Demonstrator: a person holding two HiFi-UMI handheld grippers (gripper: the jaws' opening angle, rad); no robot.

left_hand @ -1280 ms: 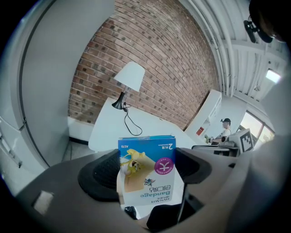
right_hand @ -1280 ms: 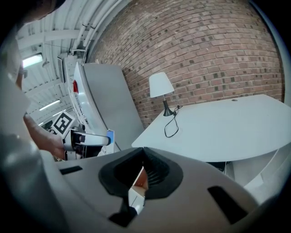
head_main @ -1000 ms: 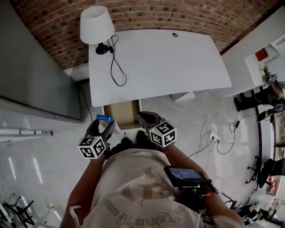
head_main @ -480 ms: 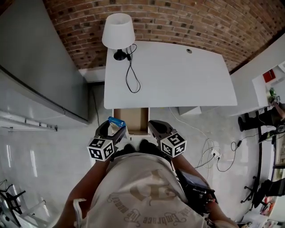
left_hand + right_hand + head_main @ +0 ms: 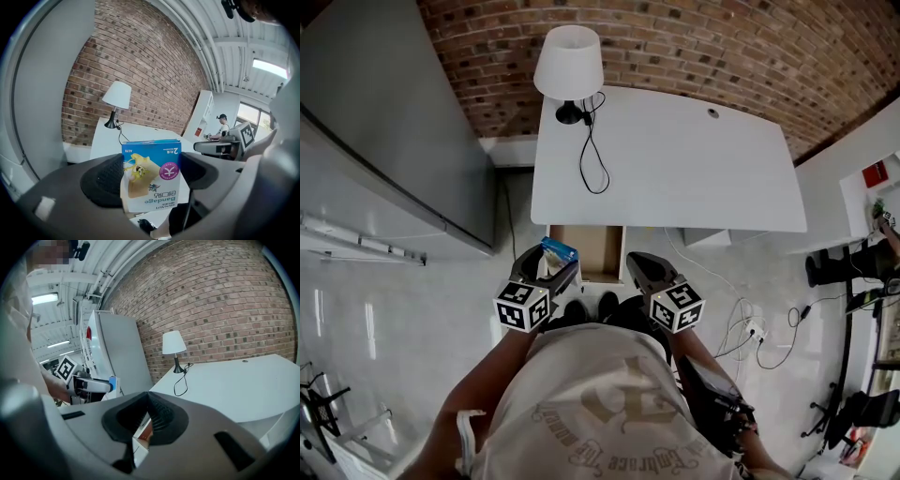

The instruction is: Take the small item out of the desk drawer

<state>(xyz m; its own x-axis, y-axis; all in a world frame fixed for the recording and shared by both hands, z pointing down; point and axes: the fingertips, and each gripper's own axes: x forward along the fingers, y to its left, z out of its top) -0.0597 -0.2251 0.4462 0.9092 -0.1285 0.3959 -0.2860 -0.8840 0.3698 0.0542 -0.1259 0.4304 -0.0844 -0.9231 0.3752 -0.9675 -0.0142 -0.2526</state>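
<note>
One bandage box, long side upright and print inverted, is clamped in the left hand-held gripper. The right hand-held gripper is closed and empty.

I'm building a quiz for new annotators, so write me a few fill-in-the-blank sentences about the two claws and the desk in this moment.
1. The left claw grips a small box printed with the word ____.
2. The right claw holds nothing, and its jaws are ____.
3. Under the desk, the drawer stands ____.
4. The lamp on the desk has a shade coloured ____.

Missing words: Bandage; shut; open; white.
</note>
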